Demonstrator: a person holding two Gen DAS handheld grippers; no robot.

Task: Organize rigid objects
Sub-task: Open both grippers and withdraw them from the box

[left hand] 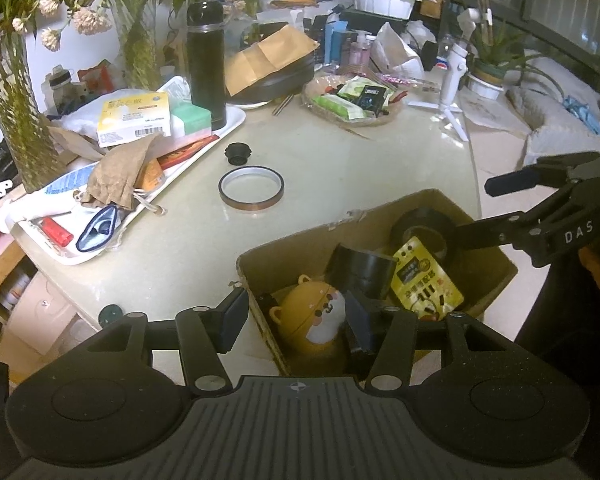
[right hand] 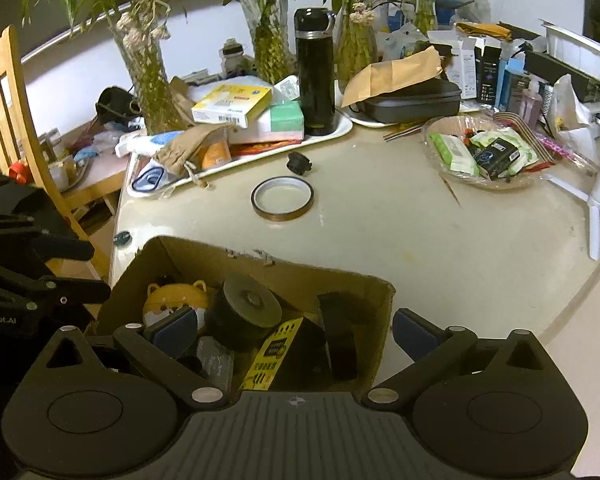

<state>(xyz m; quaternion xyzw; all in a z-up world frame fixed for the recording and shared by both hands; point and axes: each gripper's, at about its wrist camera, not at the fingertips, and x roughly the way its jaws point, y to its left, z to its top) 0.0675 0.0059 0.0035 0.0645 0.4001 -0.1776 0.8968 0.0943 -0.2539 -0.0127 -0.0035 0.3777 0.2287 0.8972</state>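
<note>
Cardboard box [right hand: 260, 264] at 6 o'clock on the surface [left hand: 340, 152], already holding a shiba-faced case [left hand: 312, 320], black rolls and a yellow pack [left hand: 424, 280]. Left gripper [left hand: 296, 316] and right gripper [right hand: 296, 328] hover over its rim, fingers spread apart and empty. Amber tape ring [right hand: 282, 198] and black cap [right hand: 299, 163] remain at 12 o'clock; approach the ring from above, pinching across one wall.

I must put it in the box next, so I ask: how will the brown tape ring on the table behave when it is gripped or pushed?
The brown tape ring lies flat, so it will probably slide, not roll, when pushed. It looks thin and hollow, likely light; a hard squeeze might bend it. Its low wall may make it difficult to grip from above.
</note>
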